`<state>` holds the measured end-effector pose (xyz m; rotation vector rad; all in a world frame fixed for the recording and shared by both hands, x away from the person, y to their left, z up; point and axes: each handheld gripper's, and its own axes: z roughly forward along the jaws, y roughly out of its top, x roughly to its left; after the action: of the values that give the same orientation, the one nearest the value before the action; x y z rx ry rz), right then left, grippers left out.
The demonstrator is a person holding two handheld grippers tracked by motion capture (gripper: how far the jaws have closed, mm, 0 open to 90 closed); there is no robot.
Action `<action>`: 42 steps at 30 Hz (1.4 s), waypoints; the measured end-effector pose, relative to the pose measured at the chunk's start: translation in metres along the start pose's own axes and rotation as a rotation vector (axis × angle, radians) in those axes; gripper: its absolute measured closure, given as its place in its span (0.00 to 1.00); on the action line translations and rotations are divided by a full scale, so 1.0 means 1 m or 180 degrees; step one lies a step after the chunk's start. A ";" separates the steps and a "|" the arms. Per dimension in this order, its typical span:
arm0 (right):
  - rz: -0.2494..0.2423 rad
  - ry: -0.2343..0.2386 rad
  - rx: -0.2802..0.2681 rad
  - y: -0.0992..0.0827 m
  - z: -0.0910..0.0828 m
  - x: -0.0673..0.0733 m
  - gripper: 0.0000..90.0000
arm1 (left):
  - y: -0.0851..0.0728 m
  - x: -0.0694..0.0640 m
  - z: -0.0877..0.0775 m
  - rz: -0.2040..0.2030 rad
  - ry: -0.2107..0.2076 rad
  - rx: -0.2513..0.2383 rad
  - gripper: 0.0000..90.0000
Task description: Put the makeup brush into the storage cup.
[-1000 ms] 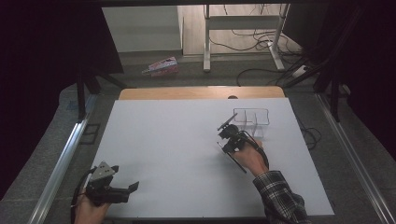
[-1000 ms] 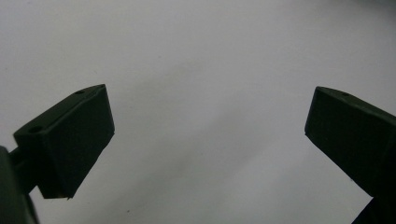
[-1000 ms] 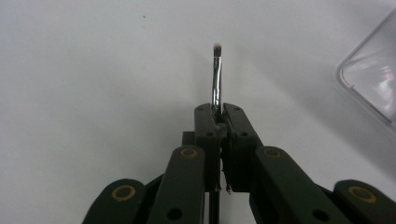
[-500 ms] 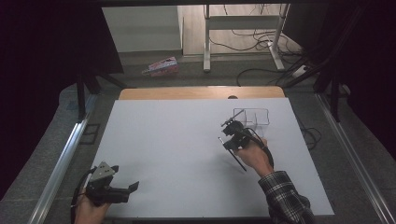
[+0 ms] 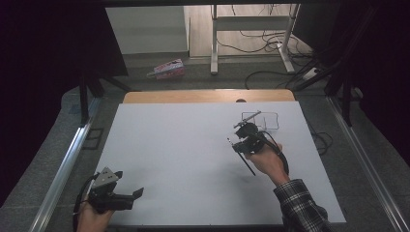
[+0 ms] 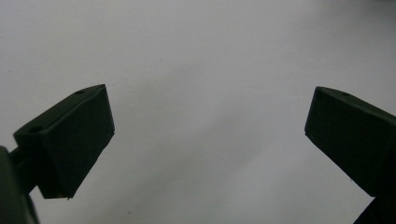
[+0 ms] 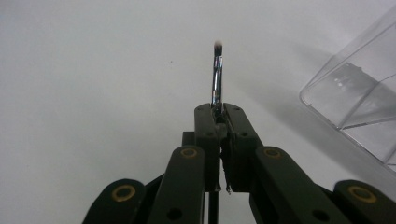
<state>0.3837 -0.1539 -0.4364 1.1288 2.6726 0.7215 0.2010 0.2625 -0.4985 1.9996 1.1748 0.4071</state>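
A thin brush (image 7: pixel 217 77) with a shiny metal ferrule and a dark tip sticks out past the closed jaws of my right gripper (image 7: pixel 218 114). In the high view my right gripper (image 5: pixel 240 140) hangs over the right half of the white table (image 5: pixel 183 145), and the brush's dark handle (image 5: pixel 249 166) slants down past the hand. A clear plastic box (image 5: pixel 268 121) stands just behind and to the right of it, also seen as the clear box (image 7: pixel 359 93). My left gripper (image 5: pixel 133 197) rests at the near left edge, and its jaws (image 6: pixel 210 130) stand wide apart with nothing between them.
A wooden strip (image 5: pixel 208 95) borders the table's far edge. Metal rails (image 5: pixel 63 164) run along both sides. On the floor beyond lie a pink packet (image 5: pixel 167 69) and cables (image 5: pixel 270 77), beside a desk frame's legs.
My right gripper has lifted a little with the brush still in it, staying close to the clear box. The left gripper has not moved.
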 end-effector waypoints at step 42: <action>0.0071 -0.0079 -0.0819 -0.012 -0.067 -0.022 0.95 | 0.000 0.000 0.000 -0.0004 0.0002 -0.0012 0.02</action>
<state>0.3704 -0.2014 -0.3842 1.0926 2.4607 1.0134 0.2007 0.2625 -0.4983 1.9956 1.1748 0.4087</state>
